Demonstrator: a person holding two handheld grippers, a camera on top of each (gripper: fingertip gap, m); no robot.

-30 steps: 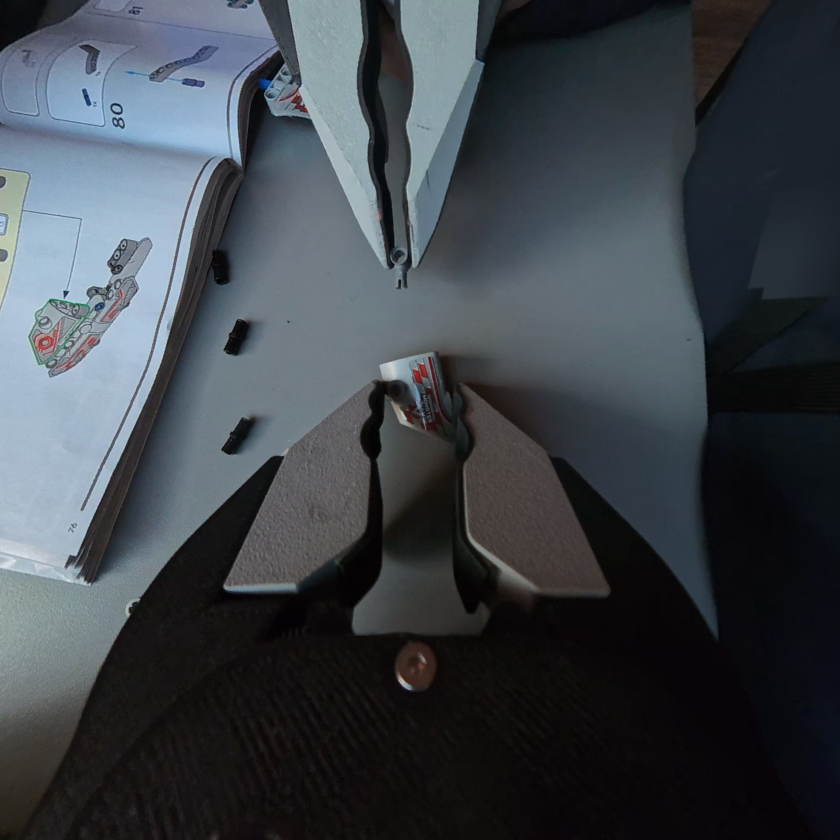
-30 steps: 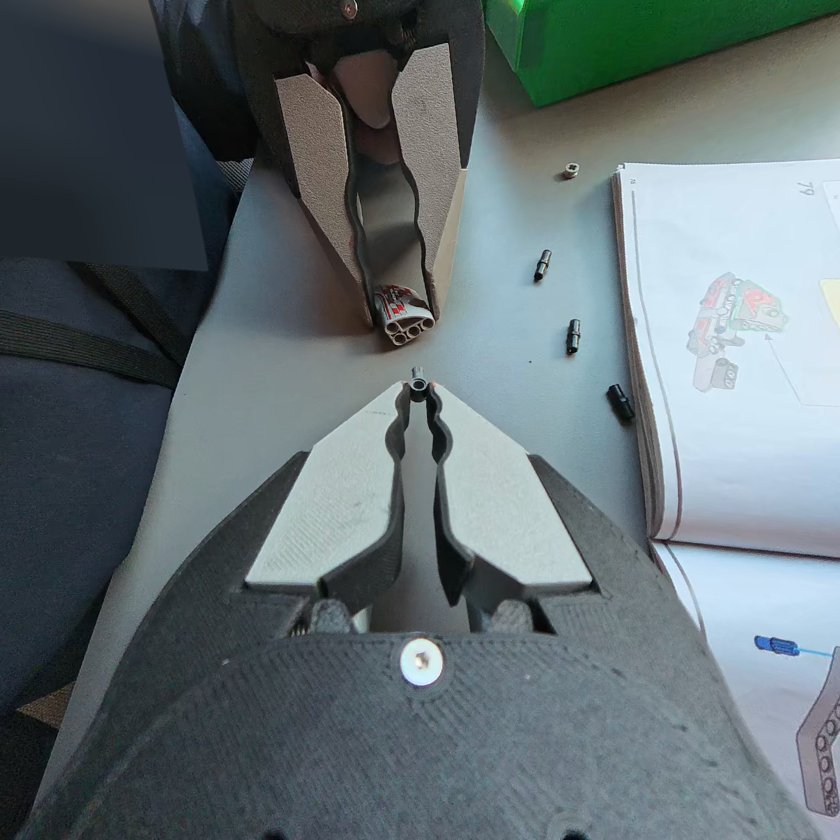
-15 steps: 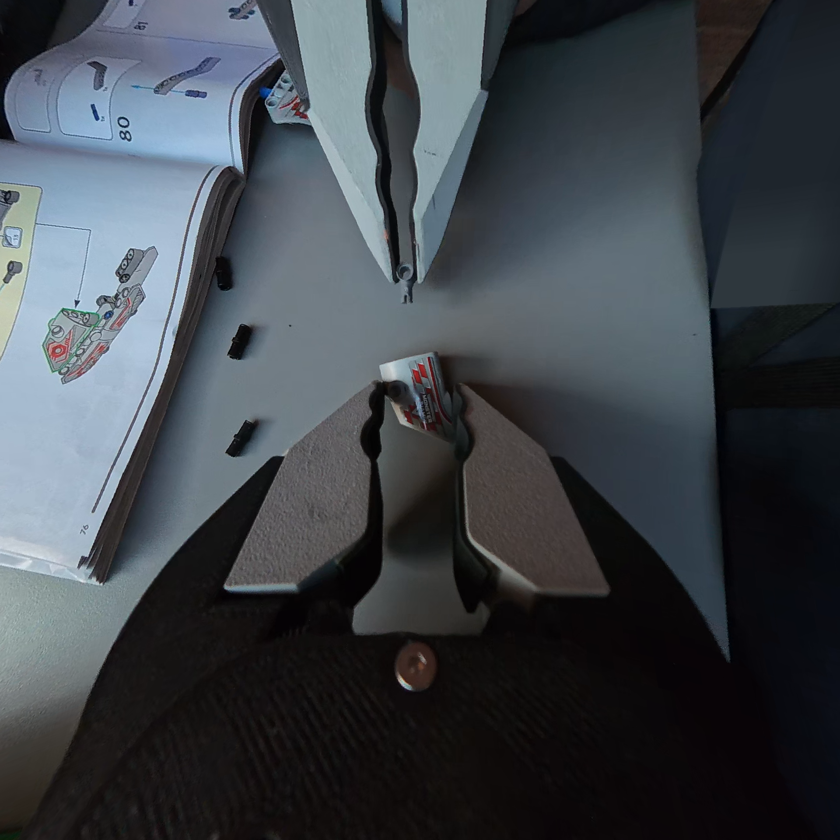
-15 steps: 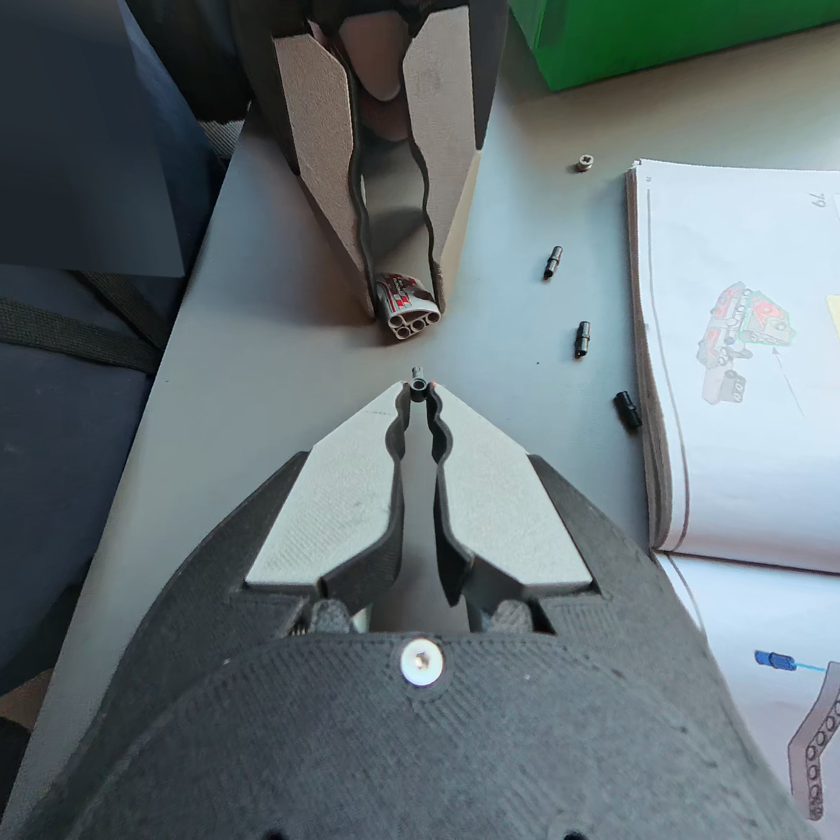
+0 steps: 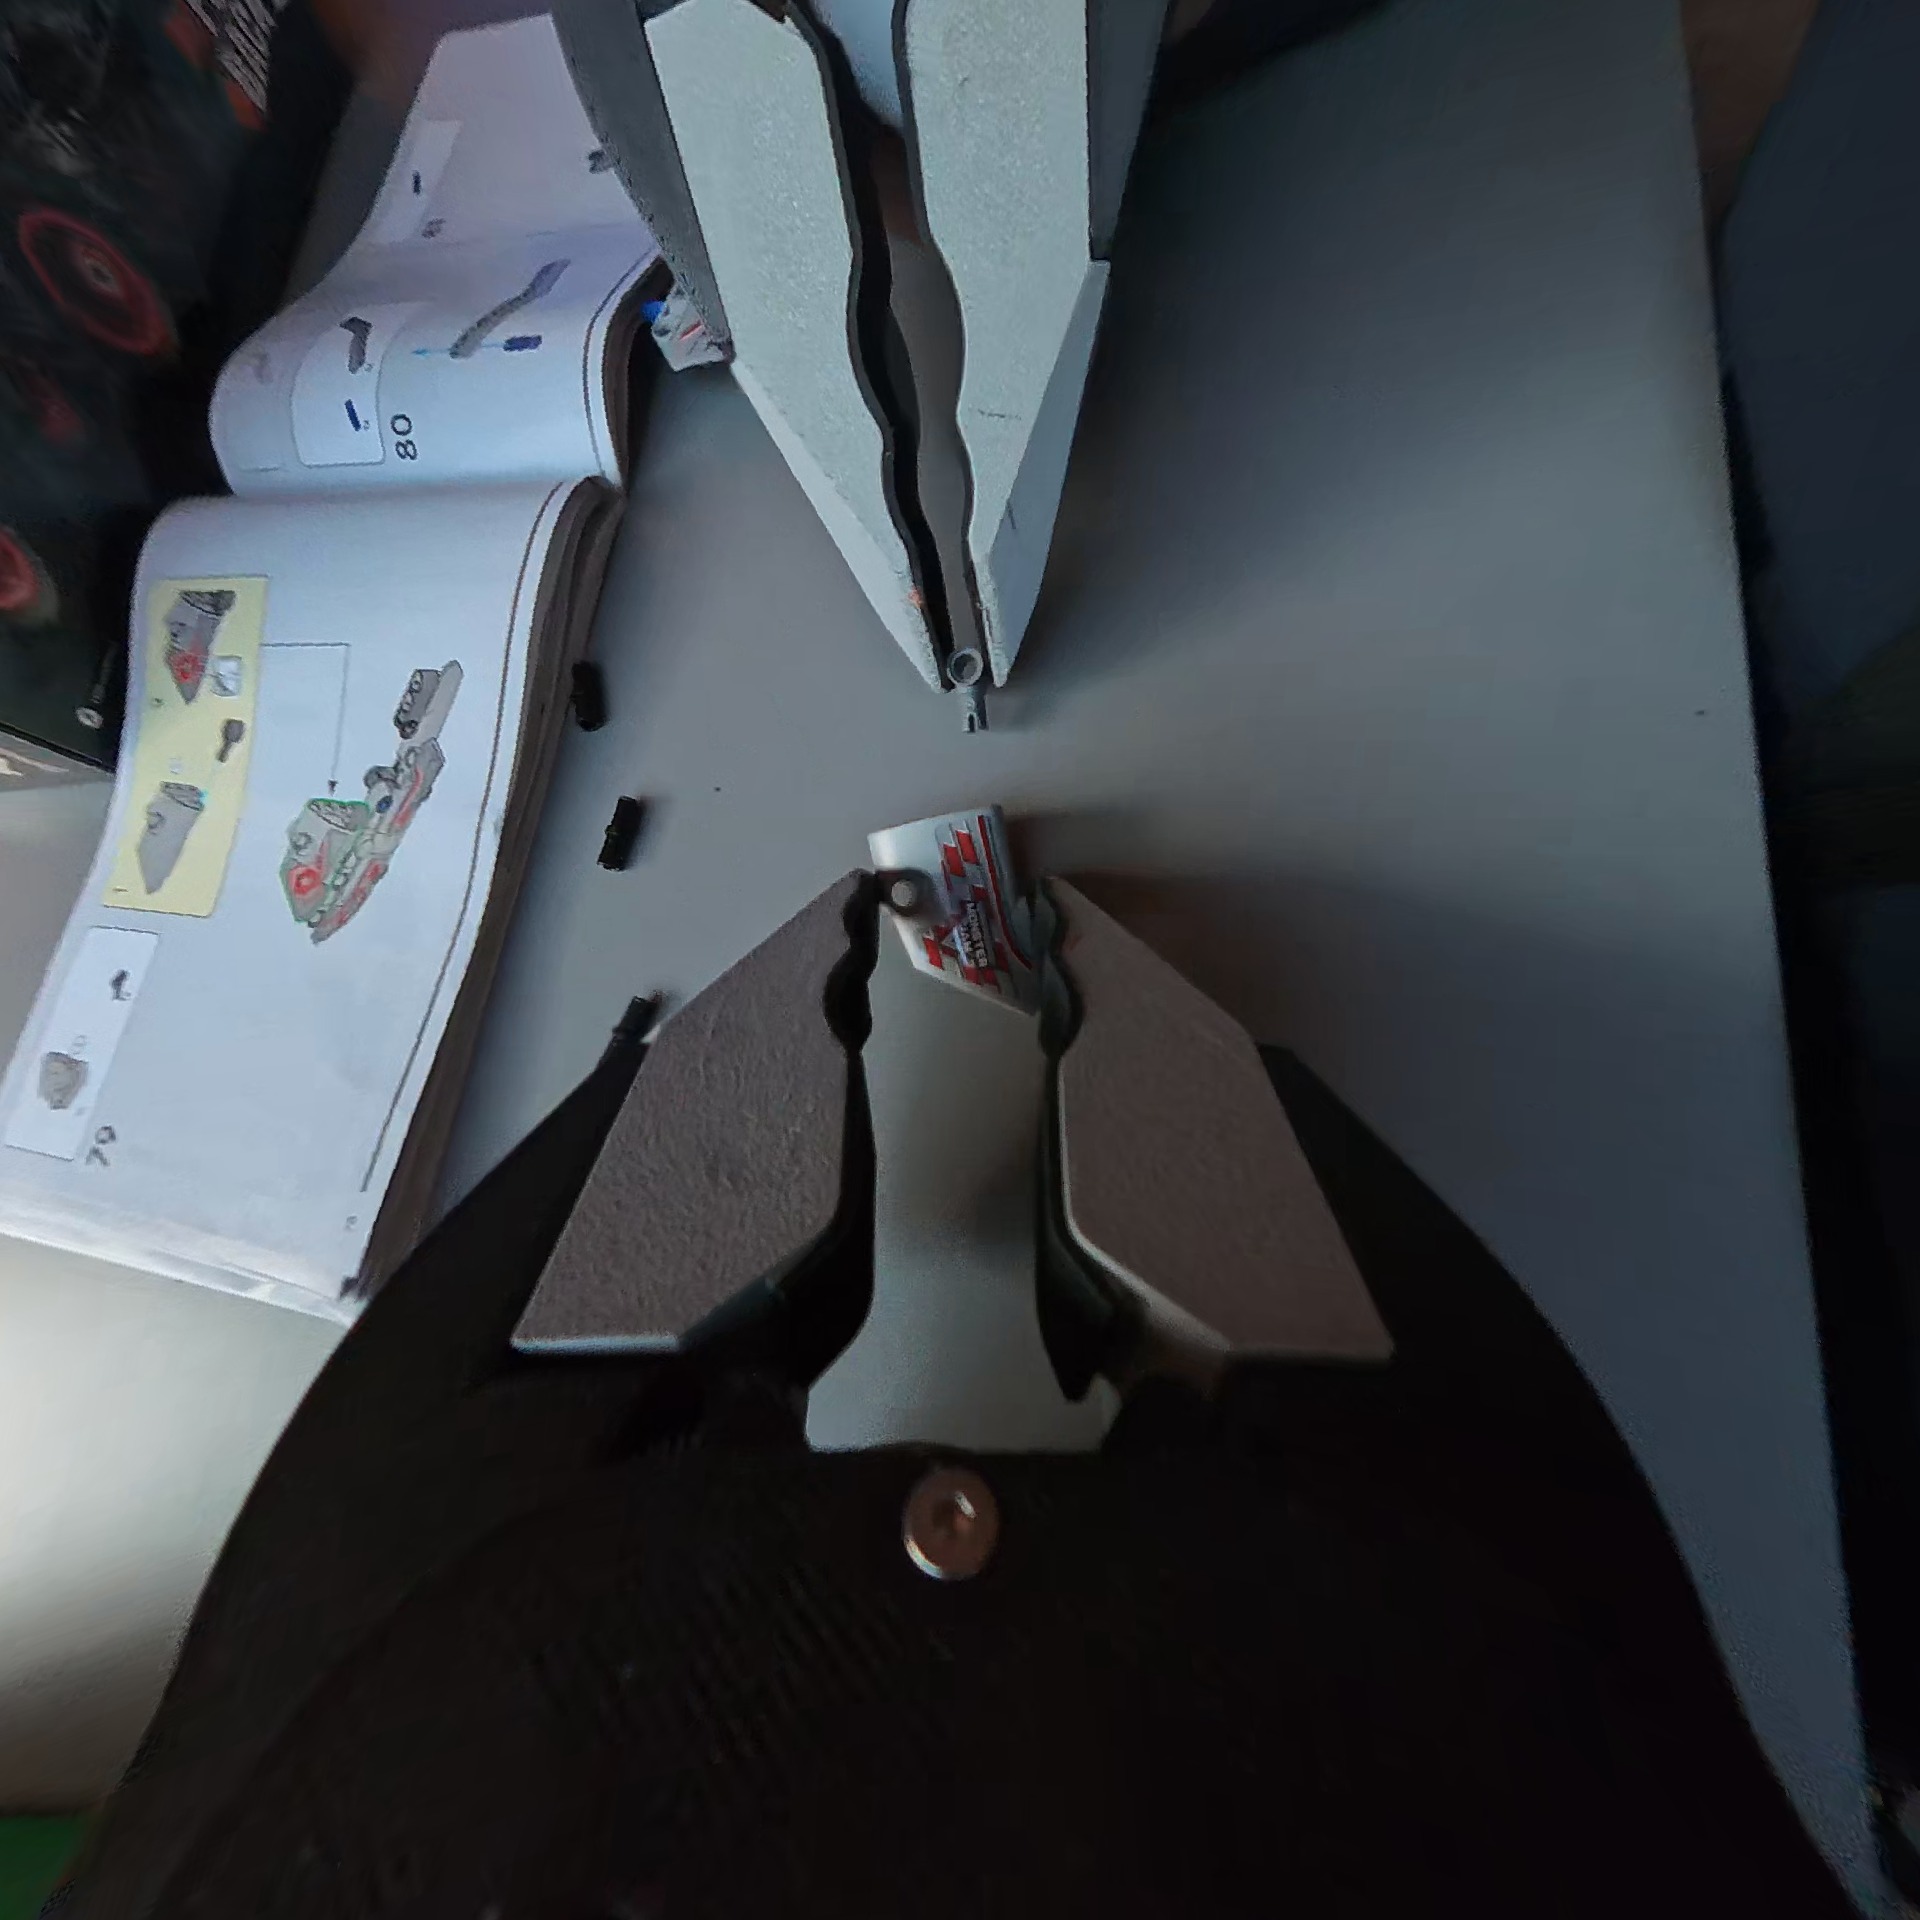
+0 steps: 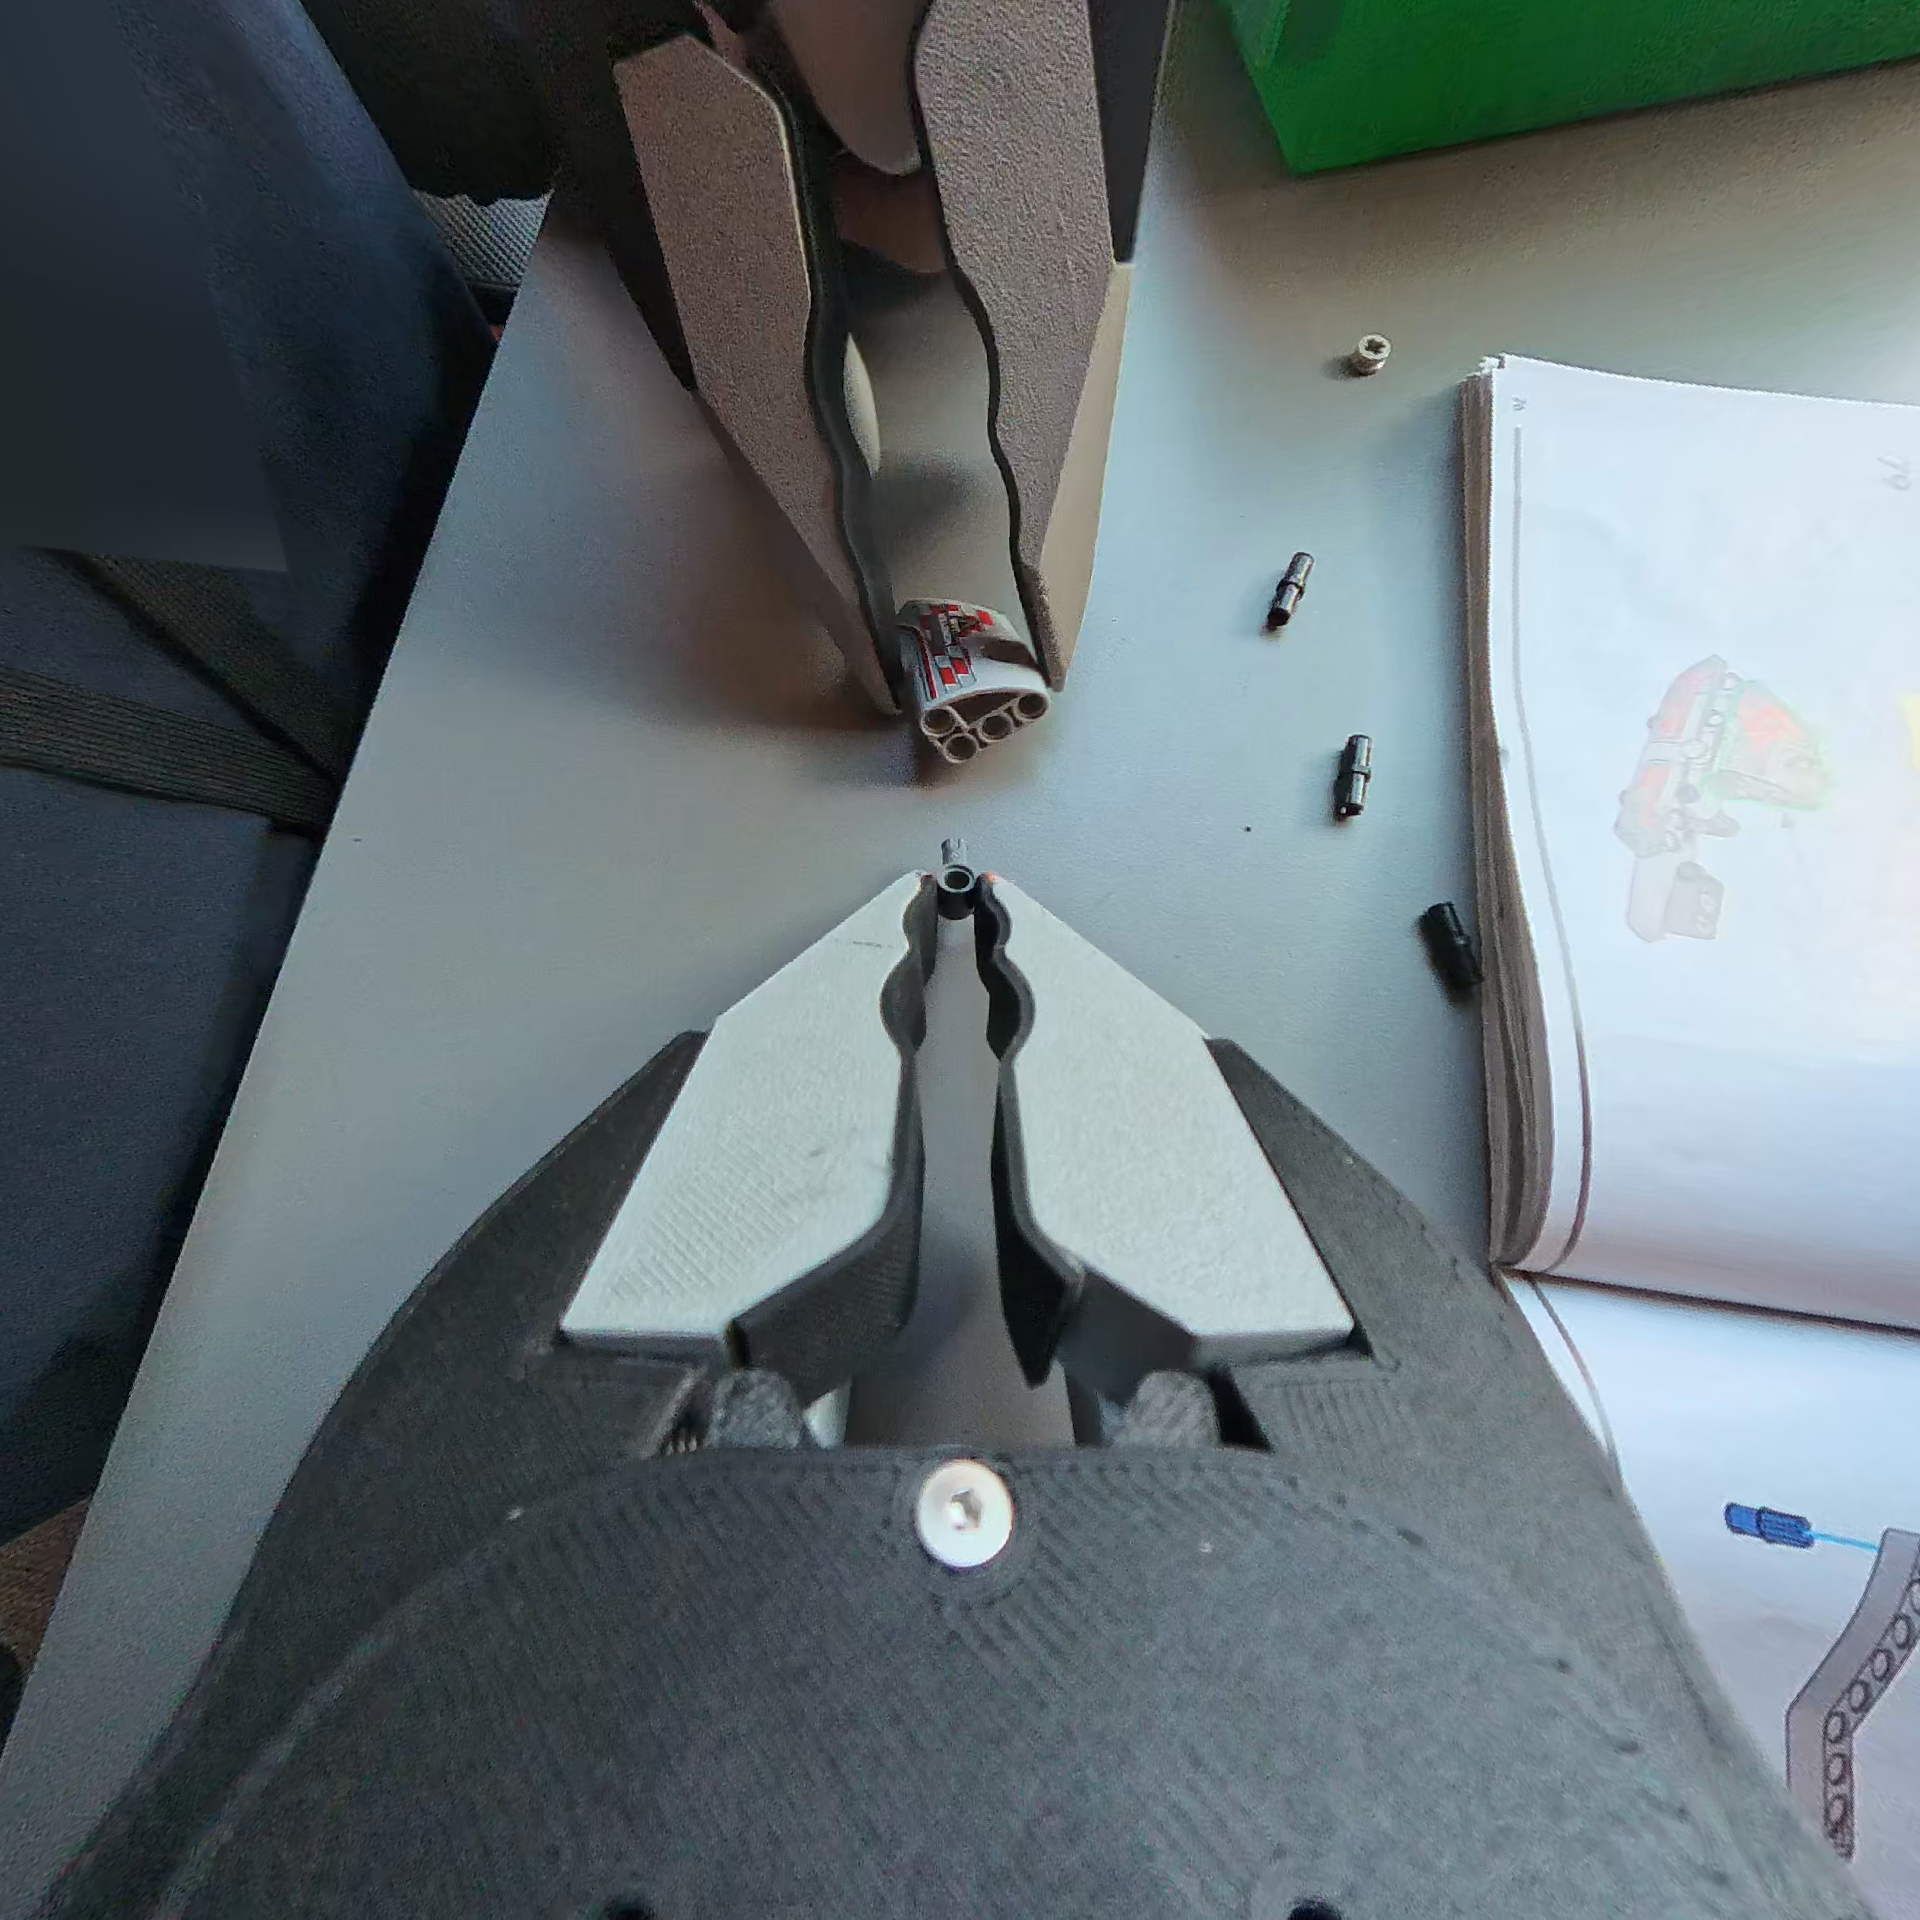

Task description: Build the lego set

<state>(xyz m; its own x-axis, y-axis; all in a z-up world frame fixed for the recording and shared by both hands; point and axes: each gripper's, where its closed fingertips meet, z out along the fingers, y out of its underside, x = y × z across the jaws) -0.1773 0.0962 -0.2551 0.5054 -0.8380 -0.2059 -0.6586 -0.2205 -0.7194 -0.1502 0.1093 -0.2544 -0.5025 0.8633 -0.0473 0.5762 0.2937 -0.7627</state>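
My left gripper [image 5: 958, 912] is shut on a light grey curved panel [image 5: 961, 904] with a red and grey sticker; its end with round holes faces the other gripper [image 6: 982, 722]. My right gripper [image 6: 956, 883] is shut on a small dark grey pin connector [image 6: 954, 881] that sticks out past its tips, and it also shows in the left wrist view [image 5: 966, 681]. The two grippers face each other tip to tip above the grey table [image 6: 582, 831], with a short gap between the pin and the panel.
An open instruction booklet [image 6: 1704, 831] lies beside the grippers, also in the left wrist view [image 5: 291, 831]. Three loose black pins [image 6: 1351, 774] lie along its edge. A small tan bush [image 6: 1372, 353] and a green box [image 6: 1558, 73] sit farther back. The table edge runs along a dark seat [image 6: 156, 935]. The gap from one gripper's tips to the other's is roughly 4 cm. The small tan bush [image 6: 1372, 353] is about 12 cm from my left fingertips.
Both grippers have shifted slightly relative to the table and booklet. The gap between pin and panel stays about the same. Both grips are unchanged.
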